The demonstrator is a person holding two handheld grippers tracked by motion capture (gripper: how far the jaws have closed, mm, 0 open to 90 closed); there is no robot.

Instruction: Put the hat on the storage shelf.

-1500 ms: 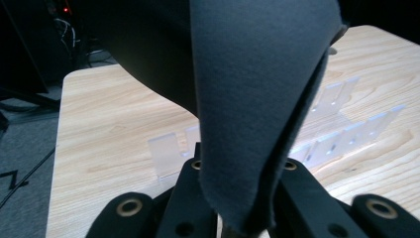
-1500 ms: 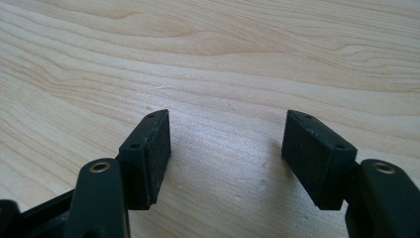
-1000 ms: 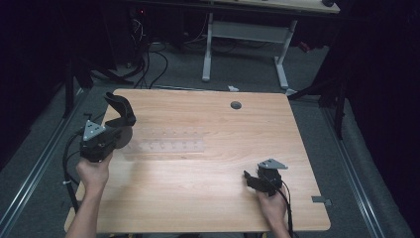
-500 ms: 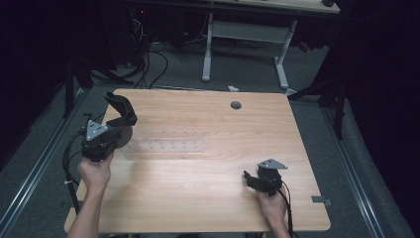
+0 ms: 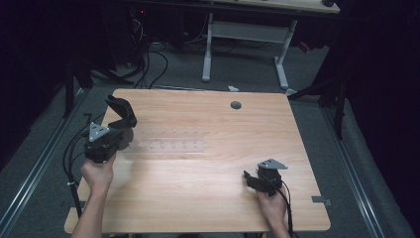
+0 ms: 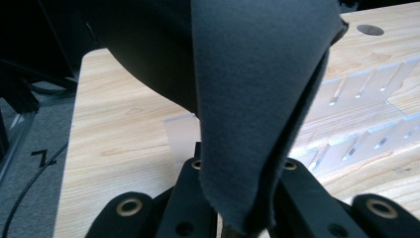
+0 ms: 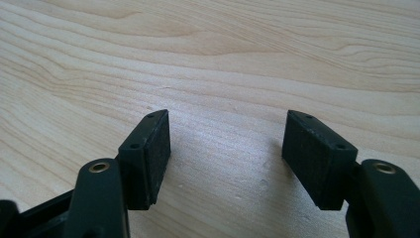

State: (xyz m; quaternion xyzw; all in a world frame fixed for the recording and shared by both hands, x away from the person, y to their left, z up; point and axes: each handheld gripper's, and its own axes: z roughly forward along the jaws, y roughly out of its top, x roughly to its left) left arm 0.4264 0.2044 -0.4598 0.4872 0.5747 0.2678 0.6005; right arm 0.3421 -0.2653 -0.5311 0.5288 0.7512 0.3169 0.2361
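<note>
2 grippers are working at the table (image 5: 208, 198). Right gripper (image 5: 251, 179) is resting near the front right edge, jaws standing wide apart with nothing between them; the right gripper view is showing bare wood grain between its pads (image 7: 157, 158).

Left gripper (image 5: 110, 140) is holding a dark grey cloth (image 6: 257, 99), jaws clamped on its lower edge. Compared with 1 s ago, this gripper is sitting slightly nearer the person and lower along the left edge, cloth riding with it. Judgement: the cloth is being carried toward the clear slotted rack (image 5: 171, 140), not yet placed.

View differences: the left gripper view is resolving the rack's upright dividers (image 6: 356, 84) just behind the hanging cloth; the high view is rendering that rack as a faint pale strip at mid-table.
</note>
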